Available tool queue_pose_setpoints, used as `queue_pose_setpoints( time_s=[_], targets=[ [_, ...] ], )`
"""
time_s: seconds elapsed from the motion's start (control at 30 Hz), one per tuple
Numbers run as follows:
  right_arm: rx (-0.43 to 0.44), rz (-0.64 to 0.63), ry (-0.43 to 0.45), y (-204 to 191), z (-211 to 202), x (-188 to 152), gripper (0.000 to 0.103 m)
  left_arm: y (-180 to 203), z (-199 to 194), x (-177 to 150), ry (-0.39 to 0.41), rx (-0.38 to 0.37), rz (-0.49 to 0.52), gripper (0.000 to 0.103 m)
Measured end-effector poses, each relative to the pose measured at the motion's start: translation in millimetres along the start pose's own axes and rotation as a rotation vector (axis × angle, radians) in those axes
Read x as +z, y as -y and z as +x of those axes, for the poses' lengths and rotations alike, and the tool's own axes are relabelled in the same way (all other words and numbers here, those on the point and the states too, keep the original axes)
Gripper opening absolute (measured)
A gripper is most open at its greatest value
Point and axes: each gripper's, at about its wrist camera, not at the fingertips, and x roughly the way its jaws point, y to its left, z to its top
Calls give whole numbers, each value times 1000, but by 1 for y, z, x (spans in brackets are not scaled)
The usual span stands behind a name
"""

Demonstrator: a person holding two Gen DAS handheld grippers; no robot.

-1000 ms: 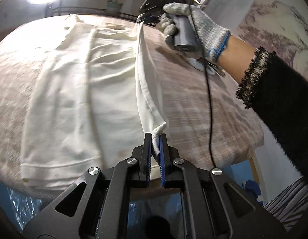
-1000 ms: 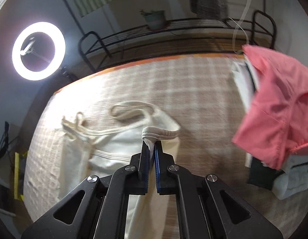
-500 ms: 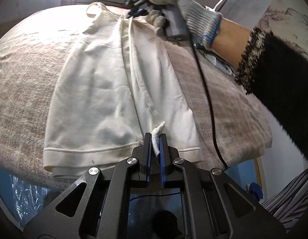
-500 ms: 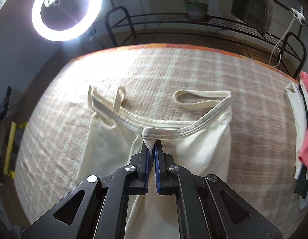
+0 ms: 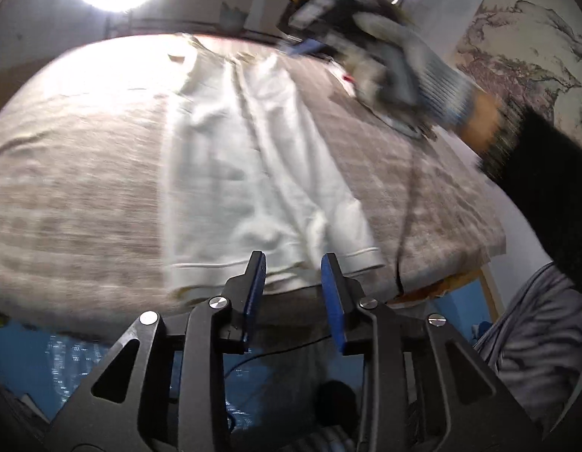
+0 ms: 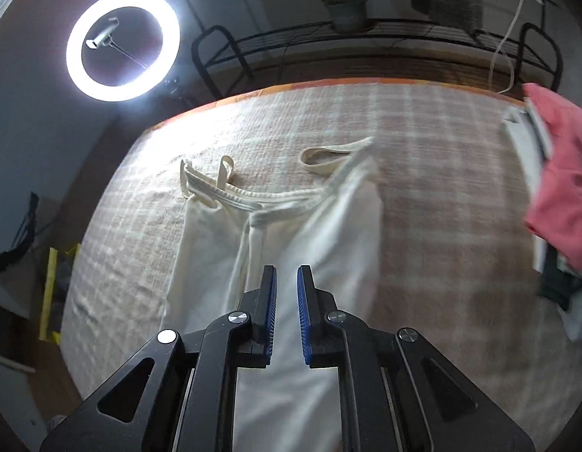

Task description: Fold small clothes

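Note:
A cream sleeveless top point(image 5: 253, 173) lies flat on the checked tablecloth point(image 5: 72, 196), with one side folded in over its middle. My left gripper point(image 5: 294, 263) is open and empty just above the hem near the table's front edge. In the right wrist view the top point(image 6: 328, 248) shows its straps and neckline at the far end. My right gripper point(image 6: 287, 282) is open and empty above the cloth, just short of the neckline. In the left wrist view the right gripper point(image 5: 306, 47) and the gloved hand point(image 5: 415, 71) are blurred at the far end.
A pile of clothes with a pink garment point(image 6: 562, 173) on top sits at the table's right side. A ring light point(image 6: 121, 45) and a black metal rack point(image 6: 366, 37) stand behind the table. A black cable point(image 5: 404, 226) crosses the cloth on the right.
Both grippers carried the side of the top inward over the middle, laid it down, then opened and let go. Both have drawn back a little from the cloth.

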Motion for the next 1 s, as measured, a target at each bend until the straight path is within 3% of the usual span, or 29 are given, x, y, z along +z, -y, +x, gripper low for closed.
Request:
queue_pose_setpoints(
  time_s=[0.13, 0.17, 0.2, 0.3, 0.33, 0.5, 0.63, 0.67, 0.7, 0.77, 0.83, 1.0],
  targets=[
    [40, 69, 9, 16, -46, -39, 10, -36, -20, 11, 20, 69, -33, 33],
    [55, 101, 2, 20, -56, -54, 11, -46, -21, 15, 15, 75, -48, 42],
    [71, 121, -5, 21, -63, -68, 16, -55, -21, 18, 4, 70, -69, 48],
    [109, 161, -16, 25, -83, -123, 54, -75, -15, 21, -51, 42, -129, 49],
    [110, 174, -24, 25, -87, -148, 57, -79, -12, 21, -67, 32, -143, 49],
    [143, 241, -143, 26, -73, -228, 58, -97, 12, 10, -160, -42, -245, 49],
    [187, 207, -122, 13, -78, -249, 55, -100, 18, 6, -169, -77, -286, 48],
    [205, 202, -122, 11, -78, -250, 52, -100, 19, 7, -171, -87, -290, 38],
    [221, 198, -128, 8, -76, -251, 45, -102, 21, 7, -183, -108, -300, 18],
    [236, 187, -149, 4, -69, -252, 27, -104, 32, 7, -223, -149, -324, 7],
    [233, 184, -151, 0, -59, -248, 7, -106, 34, 8, -207, -146, -327, 3],
    [289, 248, -126, 11, -66, -251, 4, -110, 11, 8, -153, -122, -336, 1]
  ],
)
